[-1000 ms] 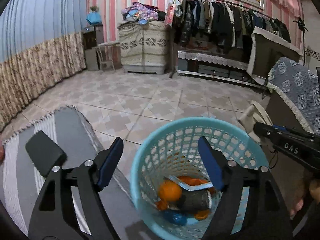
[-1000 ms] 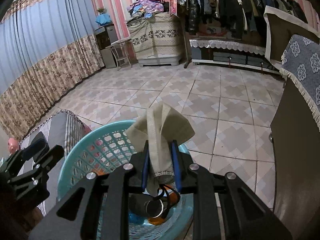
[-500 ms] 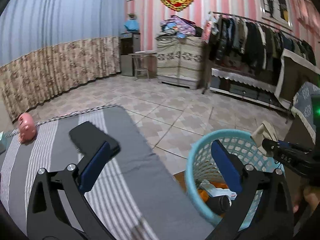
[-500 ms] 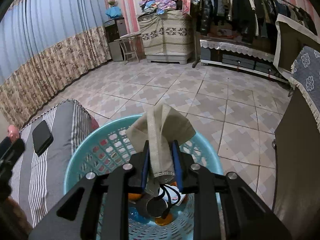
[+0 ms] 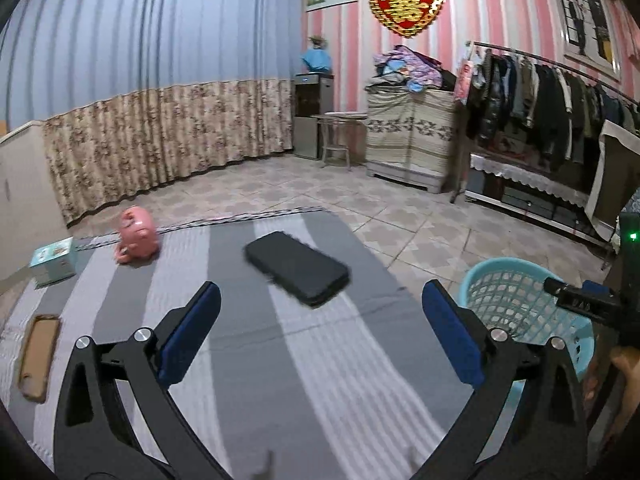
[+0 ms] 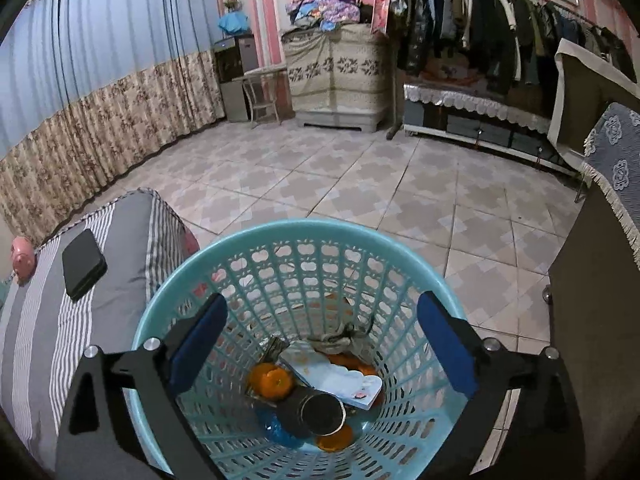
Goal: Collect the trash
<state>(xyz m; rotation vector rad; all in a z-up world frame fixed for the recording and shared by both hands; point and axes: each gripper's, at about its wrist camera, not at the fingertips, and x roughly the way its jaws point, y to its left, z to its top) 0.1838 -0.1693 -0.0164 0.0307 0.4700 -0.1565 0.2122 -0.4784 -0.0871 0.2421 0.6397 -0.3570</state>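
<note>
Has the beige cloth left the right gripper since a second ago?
Yes. The right gripper is open, and the cloth has dropped down inside the blue basket, onto the trash.

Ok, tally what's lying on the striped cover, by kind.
phone: 1
pink pig: 1
box: 1
brown tray: 1
Total: 4

Striped bed (image 5: 320,380) with phone (image 5: 296,268), piggy bank (image 5: 136,236).
</note>
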